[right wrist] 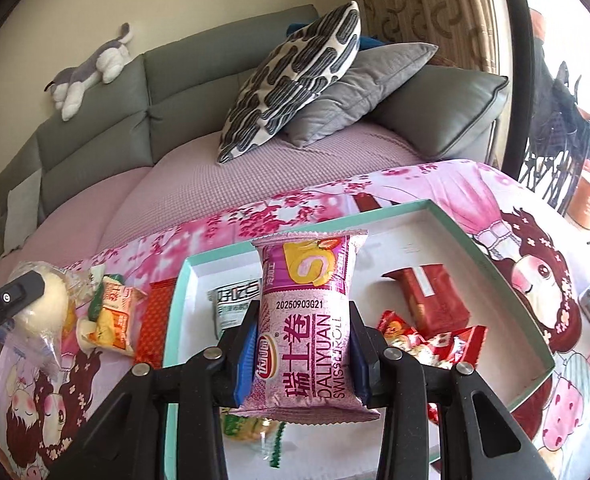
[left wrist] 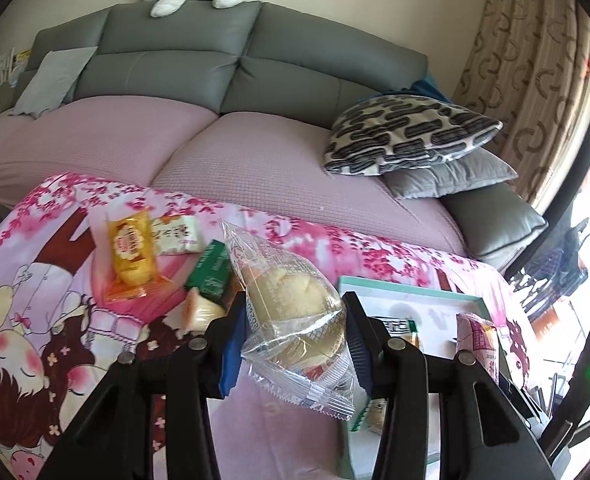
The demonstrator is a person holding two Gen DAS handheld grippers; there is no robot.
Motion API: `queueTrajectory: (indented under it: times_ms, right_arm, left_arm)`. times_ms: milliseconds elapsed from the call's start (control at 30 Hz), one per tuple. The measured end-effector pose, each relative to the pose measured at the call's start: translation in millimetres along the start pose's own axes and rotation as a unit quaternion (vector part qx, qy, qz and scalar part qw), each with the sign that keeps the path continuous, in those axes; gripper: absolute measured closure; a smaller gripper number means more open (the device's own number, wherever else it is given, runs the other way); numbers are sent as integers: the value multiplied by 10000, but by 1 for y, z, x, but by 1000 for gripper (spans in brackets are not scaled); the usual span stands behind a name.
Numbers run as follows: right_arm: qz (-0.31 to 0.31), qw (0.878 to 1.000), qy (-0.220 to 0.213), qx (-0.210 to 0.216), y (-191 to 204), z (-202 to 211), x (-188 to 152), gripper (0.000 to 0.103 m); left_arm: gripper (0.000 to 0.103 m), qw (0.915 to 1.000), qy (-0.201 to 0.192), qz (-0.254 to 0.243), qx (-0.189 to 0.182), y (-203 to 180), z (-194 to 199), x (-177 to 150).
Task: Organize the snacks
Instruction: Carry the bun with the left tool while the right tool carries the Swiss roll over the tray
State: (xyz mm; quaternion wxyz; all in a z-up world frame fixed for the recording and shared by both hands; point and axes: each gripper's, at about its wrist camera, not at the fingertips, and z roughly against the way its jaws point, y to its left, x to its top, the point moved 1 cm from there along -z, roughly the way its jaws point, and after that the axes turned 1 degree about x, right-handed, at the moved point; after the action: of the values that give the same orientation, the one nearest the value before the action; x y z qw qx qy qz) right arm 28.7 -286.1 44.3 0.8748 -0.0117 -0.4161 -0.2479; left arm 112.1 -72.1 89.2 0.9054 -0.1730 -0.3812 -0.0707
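Note:
My left gripper (left wrist: 293, 320) is shut on a clear-wrapped pale bun (left wrist: 291, 300), held above the pink cartoon cloth. The same bun (right wrist: 45, 308) shows at the left edge of the right wrist view. My right gripper (right wrist: 301, 340) is shut on a pink Swiss roll packet (right wrist: 307, 320), upright over the white tray with a teal rim (right wrist: 507, 276). That packet (left wrist: 479, 340) also appears at the right of the left wrist view, above the tray (left wrist: 407, 290). Inside the tray lie a red packet (right wrist: 431, 300), red wrapped candies (right wrist: 427, 340) and a white-green packet (right wrist: 235, 300).
Loose snacks lie on the cloth left of the tray: an orange cake packet (left wrist: 133, 256), a white packet (left wrist: 177, 234), a green packet (left wrist: 211, 268), an orange-white packet (right wrist: 115, 316) and a red one (right wrist: 155, 320). Behind stands a sofa (left wrist: 231, 60) with patterned pillows (left wrist: 407, 132).

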Motion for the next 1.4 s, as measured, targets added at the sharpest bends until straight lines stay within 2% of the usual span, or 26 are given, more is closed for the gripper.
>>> queueTrajectory:
  times_ms: [200,367,700,900,1400]
  right_arm:
    - [-146,9997,-39,-198,-23,0,5,62]
    - [-153,9997,6,-173,-26,-7,4,62]
    - [-136,9995,237,-164,-25,-32,-3,62]
    - [-63,9994,244,-234,-25,-36,-3,62]
    - [22,9988,338,-352,-24,-40,-3,62]
  left_arm:
    - [55,9991,53,-313,-299,-31,-12,-4]
    - [55,9979,9,-537,-352,-47,-28,-7]
    - [55,9965,45,-720,-413,-61,-76,-16]
    - [55,9957,220,-809,-399,-64,-98,-27]
    - [55,9929,553,-937,-490,-73,-112,-41]
